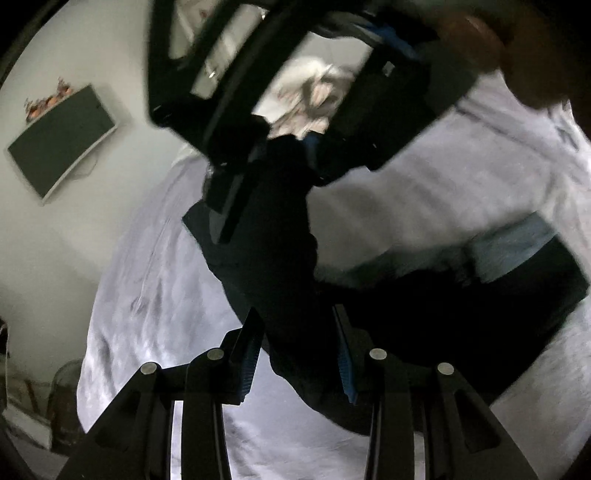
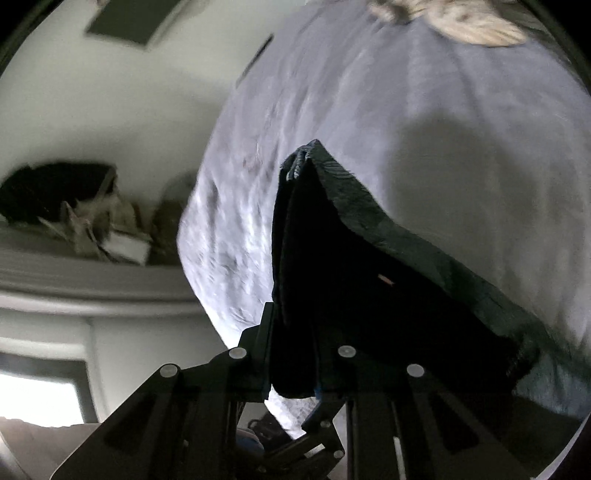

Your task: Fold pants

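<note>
Dark pants [image 1: 280, 258] hang over a bed with a pale lilac sheet [image 1: 155, 280]. In the left wrist view my left gripper [image 1: 299, 354] is open, its blue-padded fingers [image 1: 249, 363] standing either side of a hanging dark fold without pinching it. My right gripper [image 1: 295, 144] shows above it, held by a hand, shut on the upper end of the pants. In the right wrist view my right gripper [image 2: 295, 365] is shut on a bunched hem of the pants [image 2: 369, 280], which drapes away to the right over the sheet [image 2: 406, 110].
A framed dark panel [image 1: 61, 142] hangs on the white wall at the left. A pale crumpled cloth [image 2: 465, 22] lies at the far end of the bed. A shelf with bags and clutter [image 2: 85, 221] runs along the wall.
</note>
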Available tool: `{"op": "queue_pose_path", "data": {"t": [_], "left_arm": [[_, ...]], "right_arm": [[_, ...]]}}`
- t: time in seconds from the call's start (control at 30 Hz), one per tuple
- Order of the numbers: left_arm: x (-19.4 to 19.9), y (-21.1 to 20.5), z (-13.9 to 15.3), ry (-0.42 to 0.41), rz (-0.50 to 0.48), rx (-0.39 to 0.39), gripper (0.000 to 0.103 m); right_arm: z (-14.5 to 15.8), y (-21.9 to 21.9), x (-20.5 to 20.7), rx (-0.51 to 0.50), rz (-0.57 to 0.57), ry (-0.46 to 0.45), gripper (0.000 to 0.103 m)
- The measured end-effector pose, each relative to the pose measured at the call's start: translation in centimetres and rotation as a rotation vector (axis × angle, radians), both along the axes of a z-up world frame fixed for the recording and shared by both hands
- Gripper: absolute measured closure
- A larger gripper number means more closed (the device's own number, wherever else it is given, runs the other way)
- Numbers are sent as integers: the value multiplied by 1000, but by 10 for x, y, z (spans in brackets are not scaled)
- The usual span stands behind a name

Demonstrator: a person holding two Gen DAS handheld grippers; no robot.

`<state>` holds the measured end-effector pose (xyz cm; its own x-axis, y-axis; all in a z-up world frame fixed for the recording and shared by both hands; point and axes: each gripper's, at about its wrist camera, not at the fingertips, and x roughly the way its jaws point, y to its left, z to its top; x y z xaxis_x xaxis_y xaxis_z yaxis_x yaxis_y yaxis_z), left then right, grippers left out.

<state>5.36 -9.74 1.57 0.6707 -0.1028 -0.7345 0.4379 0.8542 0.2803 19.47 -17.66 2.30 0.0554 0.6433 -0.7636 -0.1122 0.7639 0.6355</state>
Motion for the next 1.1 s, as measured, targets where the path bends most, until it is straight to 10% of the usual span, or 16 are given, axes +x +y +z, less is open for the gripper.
{"op": "queue_pose_path", "data": {"t": [0.47, 1.1], "left_arm": [[-59, -172, 20, 15, -298, -46, 65], [-122, -275, -96, 176, -515, 151, 56]], "right_arm": [[27, -223, -119, 133, -423, -96, 86], [-124, -333, -216, 29, -658, 106, 84]]}}
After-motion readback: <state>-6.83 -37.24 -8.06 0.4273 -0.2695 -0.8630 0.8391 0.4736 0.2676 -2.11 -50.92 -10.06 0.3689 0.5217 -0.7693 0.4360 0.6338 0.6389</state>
